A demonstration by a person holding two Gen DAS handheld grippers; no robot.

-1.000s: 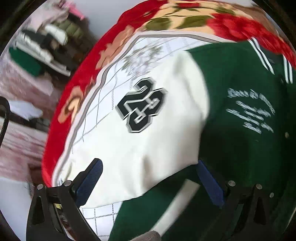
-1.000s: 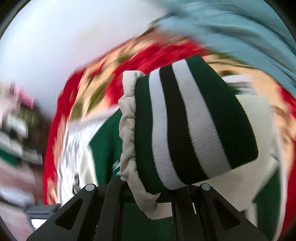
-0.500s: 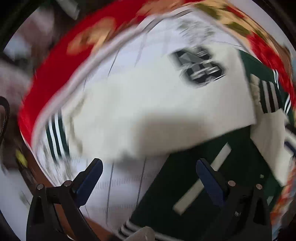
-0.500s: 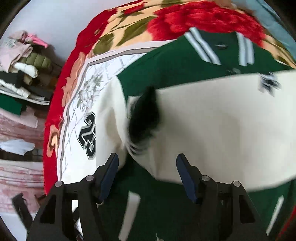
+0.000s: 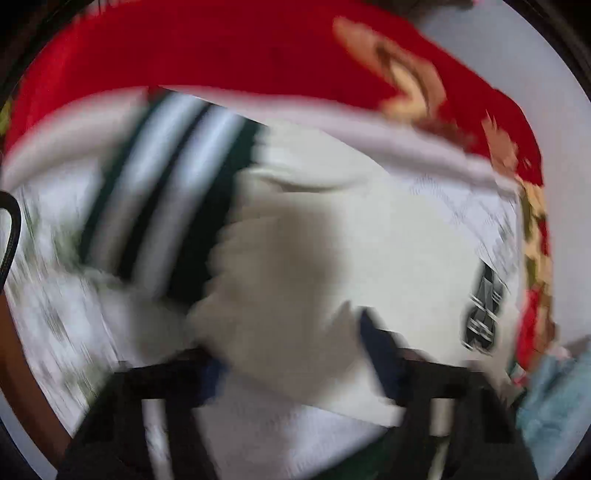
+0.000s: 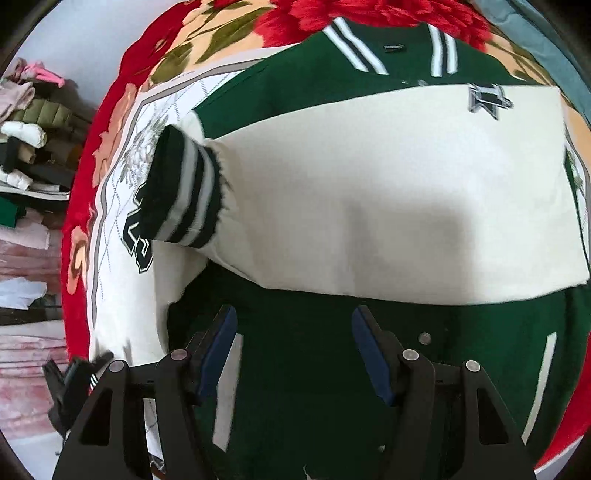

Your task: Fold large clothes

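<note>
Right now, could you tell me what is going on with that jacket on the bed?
A person with two handheld tongs is folding a green and cream varsity jacket on a floral blanket. One cream sleeve lies folded across the body. The right tongs hover open above it. The left tongs are closing around the other cream sleeve.

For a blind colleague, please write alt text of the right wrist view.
A green varsity jacket lies on a red floral blanket, one cream sleeve folded across its body, striped cuff at the left. The open right gripper hangs above the green front, holding nothing.
</note>
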